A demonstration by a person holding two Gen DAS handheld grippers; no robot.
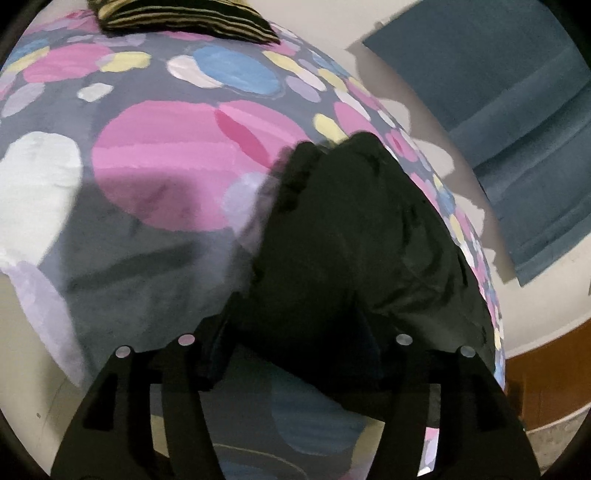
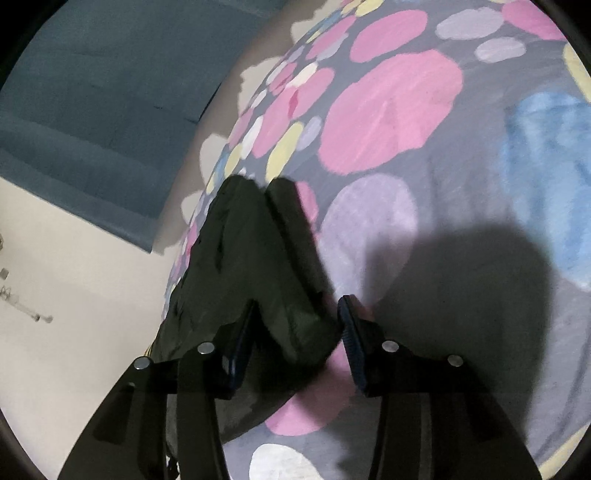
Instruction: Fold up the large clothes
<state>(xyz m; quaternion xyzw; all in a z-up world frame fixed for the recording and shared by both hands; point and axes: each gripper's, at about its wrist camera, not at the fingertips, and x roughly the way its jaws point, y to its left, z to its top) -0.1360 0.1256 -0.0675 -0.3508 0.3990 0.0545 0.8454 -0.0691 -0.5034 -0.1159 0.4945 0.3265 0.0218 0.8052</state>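
Dark garment (image 1: 343,236) bunched on the spotted bedspread (image 1: 155,162).
Left hand-held gripper (image 1: 295,332) seemingly spread around it; right hand-held gripper (image 2: 295,325) released, straddling a fold.

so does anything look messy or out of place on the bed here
Mostly no. The dark garment lies bunched near the edge of the spotted bedspread, not flat, with its folded halves parted in the right view. A striped cloth sits apart at the far end. Nothing looks torn or spilled.
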